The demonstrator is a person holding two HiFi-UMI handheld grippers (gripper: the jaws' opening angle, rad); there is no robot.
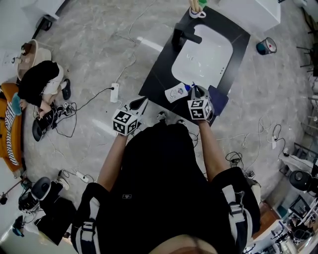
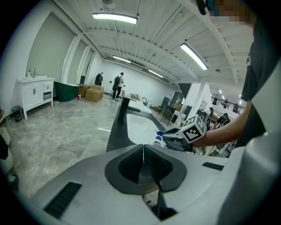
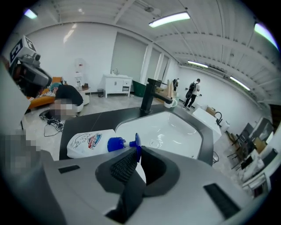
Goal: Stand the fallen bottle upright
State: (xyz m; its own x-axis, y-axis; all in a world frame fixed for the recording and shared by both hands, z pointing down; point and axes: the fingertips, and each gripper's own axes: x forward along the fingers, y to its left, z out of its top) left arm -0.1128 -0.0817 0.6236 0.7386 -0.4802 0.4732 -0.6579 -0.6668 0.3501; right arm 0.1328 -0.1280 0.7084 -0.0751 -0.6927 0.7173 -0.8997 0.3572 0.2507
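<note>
The bottle (image 3: 86, 144) is white with a blue pump top and lies on its side on the black counter (image 3: 90, 119), left of the sink; its pump points toward me. My right gripper (image 3: 137, 151) has its jaws closed on the blue pump head (image 3: 136, 143). In the head view the bottle (image 1: 176, 92) lies at the counter's near edge, with the right gripper (image 1: 193, 89) at its blue end. My left gripper (image 1: 143, 101) hovers off the counter's left corner, shut and empty. The left gripper (image 2: 143, 150) view shows the right gripper (image 2: 172, 134) at the bottle's (image 2: 159, 141) top.
A white sink (image 1: 202, 55) fills the counter's middle, with a black faucet (image 1: 184, 35) at its far left and a cup (image 1: 197, 11) behind. A dark blue cloth (image 1: 219, 99) lies right of my right gripper. Cables and a power strip (image 1: 115, 92) lie on the floor to the left.
</note>
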